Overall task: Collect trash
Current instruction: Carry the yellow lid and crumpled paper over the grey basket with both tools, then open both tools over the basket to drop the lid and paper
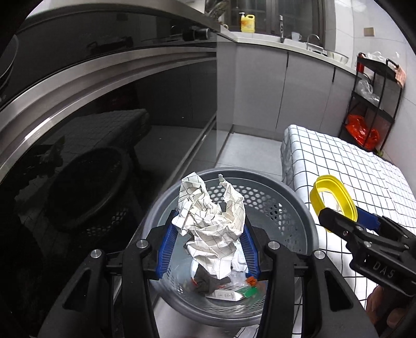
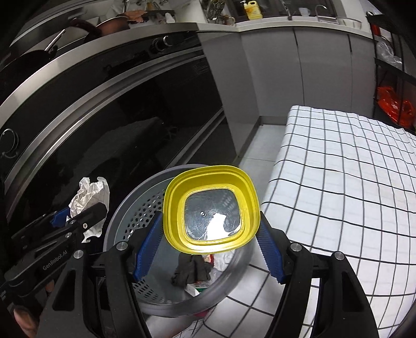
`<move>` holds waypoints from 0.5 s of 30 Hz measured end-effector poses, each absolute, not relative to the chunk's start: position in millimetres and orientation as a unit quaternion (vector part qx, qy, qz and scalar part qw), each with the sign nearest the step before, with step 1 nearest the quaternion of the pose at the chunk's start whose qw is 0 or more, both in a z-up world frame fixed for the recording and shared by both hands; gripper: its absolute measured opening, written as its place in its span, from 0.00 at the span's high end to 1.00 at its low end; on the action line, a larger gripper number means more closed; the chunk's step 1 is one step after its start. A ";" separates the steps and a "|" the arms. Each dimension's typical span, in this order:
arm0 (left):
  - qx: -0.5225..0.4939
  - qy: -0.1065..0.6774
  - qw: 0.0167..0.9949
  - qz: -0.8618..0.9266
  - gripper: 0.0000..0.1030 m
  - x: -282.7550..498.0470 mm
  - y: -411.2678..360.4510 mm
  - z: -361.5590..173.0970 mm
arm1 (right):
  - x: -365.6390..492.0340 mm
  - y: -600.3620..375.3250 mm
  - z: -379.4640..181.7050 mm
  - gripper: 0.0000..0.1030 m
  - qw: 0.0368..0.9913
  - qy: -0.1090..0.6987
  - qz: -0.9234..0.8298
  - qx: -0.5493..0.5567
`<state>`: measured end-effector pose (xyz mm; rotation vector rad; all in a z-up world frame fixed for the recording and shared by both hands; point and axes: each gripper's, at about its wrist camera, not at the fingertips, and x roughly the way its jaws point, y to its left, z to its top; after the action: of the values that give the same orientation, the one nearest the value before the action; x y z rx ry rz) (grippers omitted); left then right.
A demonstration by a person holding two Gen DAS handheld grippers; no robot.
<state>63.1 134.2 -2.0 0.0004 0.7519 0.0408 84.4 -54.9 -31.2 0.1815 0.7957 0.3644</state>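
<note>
My left gripper (image 1: 208, 247) is shut on a crumpled white checked paper (image 1: 212, 221), held right above the grey perforated waste basket (image 1: 293, 208). Several scraps lie in the basket's bottom, among them a dark rag (image 1: 205, 282) and a small white and green box (image 1: 234, 293). My right gripper (image 2: 208, 247) is shut on a yellow square container lid (image 2: 211, 208) with a clear middle, held over the basket (image 2: 130, 208). In the left wrist view that lid (image 1: 335, 197) hangs over the basket's right rim. The right wrist view shows the paper (image 2: 89, 197) at the left.
A table with a black and white checked cloth (image 2: 338, 182) stands to the right of the basket. Dark glossy oven fronts (image 1: 91, 117) fill the left. Grey cabinets (image 1: 273, 91), a yellow bottle (image 1: 247, 23) on the counter and a black shelf rack (image 1: 374, 104) stand behind.
</note>
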 end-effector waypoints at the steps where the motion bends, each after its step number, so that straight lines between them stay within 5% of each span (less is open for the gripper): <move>1: 0.000 0.367 0.930 0.022 0.56 63.9 135.2 -2.1 | 84.8 -52.0 -31.7 0.35 0.900 0.386 0.180 0.086; 15: 0.009 0.376 0.926 0.026 0.54 68.8 136.4 -9.5 | 95.2 -41.1 -42.7 0.34 0.890 0.401 0.202 0.073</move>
<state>68.8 136.4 -9.5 0.0179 0.7702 0.0538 95.2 -41.1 -42.7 0.1522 0.8328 0.4195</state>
